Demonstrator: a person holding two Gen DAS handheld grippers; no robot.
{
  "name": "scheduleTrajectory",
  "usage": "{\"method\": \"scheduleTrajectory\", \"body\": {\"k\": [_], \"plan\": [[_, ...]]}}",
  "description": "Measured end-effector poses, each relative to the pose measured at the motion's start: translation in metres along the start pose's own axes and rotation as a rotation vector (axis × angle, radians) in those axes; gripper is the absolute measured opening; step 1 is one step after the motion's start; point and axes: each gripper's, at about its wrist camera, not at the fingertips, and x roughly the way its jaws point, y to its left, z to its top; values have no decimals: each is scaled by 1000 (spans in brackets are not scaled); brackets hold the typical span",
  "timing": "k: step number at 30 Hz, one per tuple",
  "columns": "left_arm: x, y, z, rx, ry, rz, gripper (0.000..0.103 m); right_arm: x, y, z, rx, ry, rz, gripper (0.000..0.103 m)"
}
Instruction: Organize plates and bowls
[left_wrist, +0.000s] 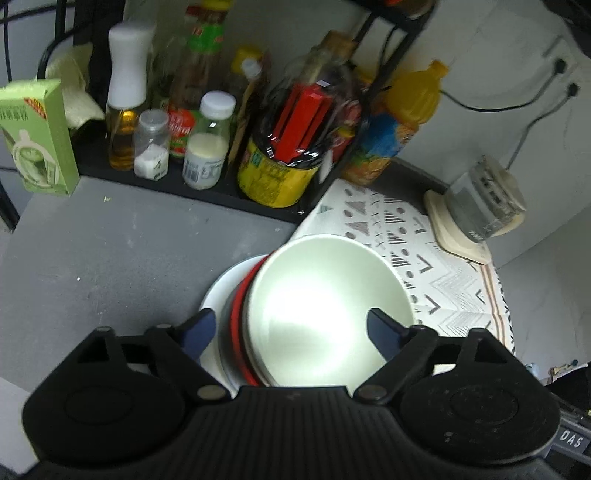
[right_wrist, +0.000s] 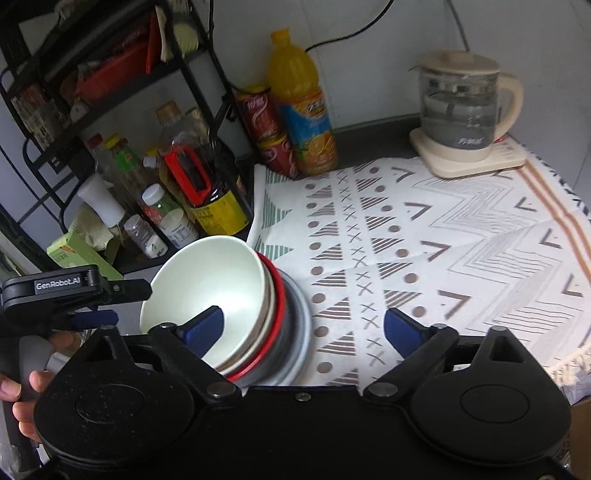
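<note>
A stack of dishes sits where the grey counter meets the patterned cloth. On top is a pale green bowl (left_wrist: 325, 306) (right_wrist: 210, 284), under it a red-rimmed bowl (left_wrist: 240, 317) (right_wrist: 275, 325), and at the bottom a white plate (left_wrist: 218, 291) (right_wrist: 301, 332). My left gripper (left_wrist: 291, 330) hovers open over the stack, its blue pads apart and touching nothing that I can see. My right gripper (right_wrist: 304, 326) is open too, its left pad in front of the top bowl's rim, its right pad over the cloth. The left gripper also shows in the right wrist view (right_wrist: 55, 295), held by a hand.
A black rack (left_wrist: 207, 188) with sauce bottles, jars and a green box (left_wrist: 37, 136) stands behind the stack. An orange juice bottle (right_wrist: 301, 107) and red cans (right_wrist: 266, 129) stand by the wall. A glass kettle (right_wrist: 465, 110) on its base is at the cloth's (right_wrist: 443, 240) far right.
</note>
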Motion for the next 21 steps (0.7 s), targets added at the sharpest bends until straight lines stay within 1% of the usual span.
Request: {"method": "scheduleTrajectory", "body": {"k": [7, 11, 13, 16, 21], "plan": [[-31, -13, -26, 18, -24, -14, 93, -40, -13, -18, 19, -81, -10, 99], [-50, -20, -43, 47, -38, -22, 94, -61, -12, -31, 14, -120, -35, 99], [-59, -22, -53, 62, -45, -30, 98, -71, -12, -38, 1, -140, -42, 99], [-70, -25, -67, 87, -53, -38, 99, -84, -11, -49, 0, -161, -52, 99], [-85, -25, -87, 101, -60, -53, 99, -102, -12, -69, 7, -174, -64, 100]]}}
